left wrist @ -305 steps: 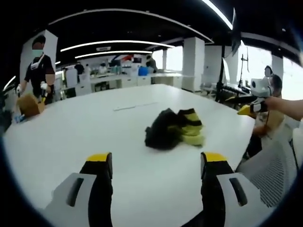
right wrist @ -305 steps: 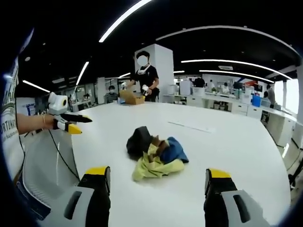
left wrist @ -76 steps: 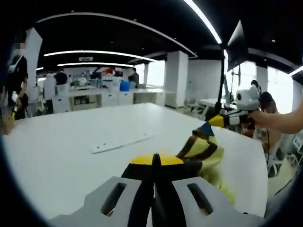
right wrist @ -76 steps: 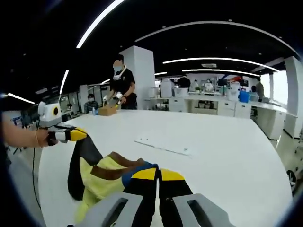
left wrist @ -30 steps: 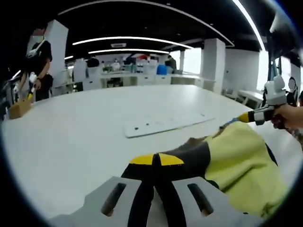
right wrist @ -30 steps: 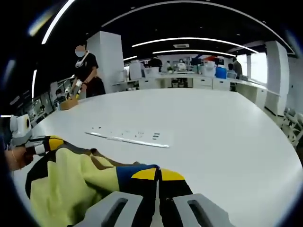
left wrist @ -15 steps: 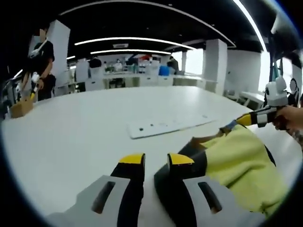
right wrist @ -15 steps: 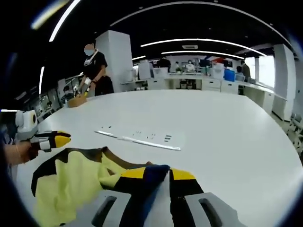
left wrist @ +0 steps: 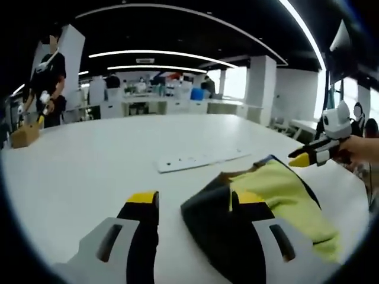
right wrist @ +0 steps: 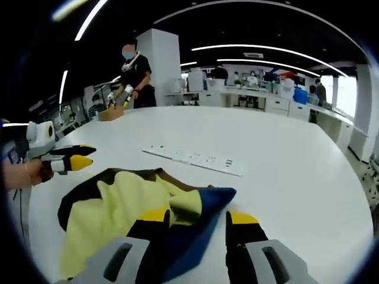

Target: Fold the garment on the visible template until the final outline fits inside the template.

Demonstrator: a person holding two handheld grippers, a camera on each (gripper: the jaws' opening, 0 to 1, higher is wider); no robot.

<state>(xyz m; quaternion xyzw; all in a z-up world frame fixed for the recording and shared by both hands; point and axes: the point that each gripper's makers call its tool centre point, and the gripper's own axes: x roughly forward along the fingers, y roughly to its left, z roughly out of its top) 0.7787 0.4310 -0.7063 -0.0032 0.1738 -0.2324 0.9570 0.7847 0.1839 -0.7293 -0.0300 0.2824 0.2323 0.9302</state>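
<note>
On the white table [right wrist: 308,177] lies a yellow, black and blue garment [right wrist: 127,210], spread loosely near a flat white strip [right wrist: 195,158]; the left gripper [left wrist: 195,201] stands parted and holds nothing; the right gripper [right wrist: 198,218] stands parted over the blue edge, holding nothing.

White table [left wrist: 89,165], dark ceiling, strip lights [right wrist: 260,46].

We are seeing soft, matt cloth in the garment [right wrist: 127,207], lying rumpled on a smooth white desk [right wrist: 284,171] that is giving off a faint sheen; the flat template [right wrist: 195,158] is looking like thin, pale plastic.
</note>
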